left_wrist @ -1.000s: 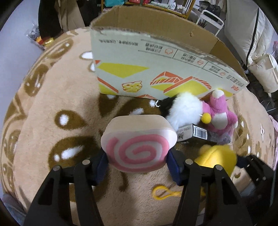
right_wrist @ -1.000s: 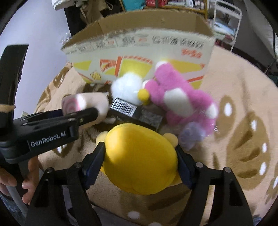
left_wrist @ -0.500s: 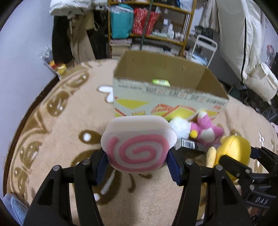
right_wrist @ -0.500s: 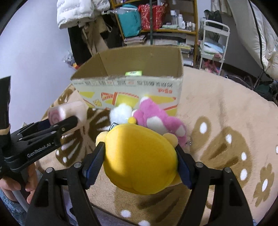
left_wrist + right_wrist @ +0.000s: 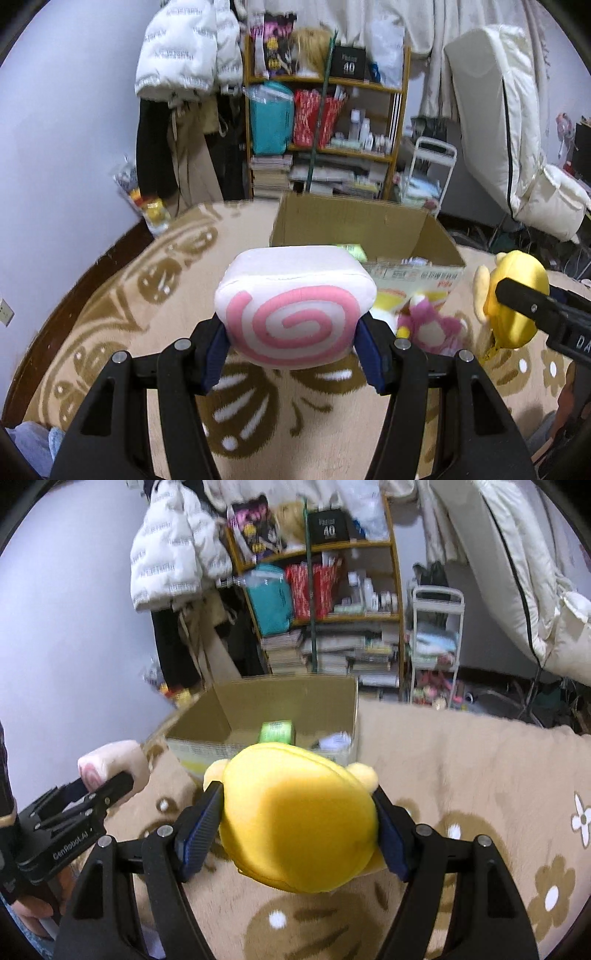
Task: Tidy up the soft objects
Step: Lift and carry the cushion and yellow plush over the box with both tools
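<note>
From the left wrist camera, the left gripper [image 5: 293, 341] is clamped on the swirl cushion [image 5: 293, 308], its blue pads pressed into both sides. A second ago this cushion sat low over the rug with the cardboard box towering just beyond it; now the camera has risen, the rug [image 5: 122, 306] lies well below and the open top of the cardboard box [image 5: 354, 229] shows beyond the cushion. I judge both toys are being carried up to drop into the box. At the right edge the right gripper [image 5: 517, 299] holds the yellow plush [image 5: 517, 295], also lifted from where it lay by the other toys. A pink plush [image 5: 430, 325] remains on the rug against the box's near wall. The cushion hides the box's near-left corner and most of its floor; a green item and something pale inside are too blurred to name.

From the right wrist camera, the right gripper [image 5: 297, 830] is closed on the yellow plush [image 5: 295, 812], which bulges between the pads. It too has gone from rug level to a height where the box [image 5: 288, 705] interior is in view, with a green packet [image 5: 277, 731] on its floor. The left gripper [image 5: 107, 790] with the cushion [image 5: 110, 762] sits at the near left, level with it. The plush hides the box's near wall and the toys left on the rug; the shelves [image 5: 325, 590] behind are smeared.
</note>
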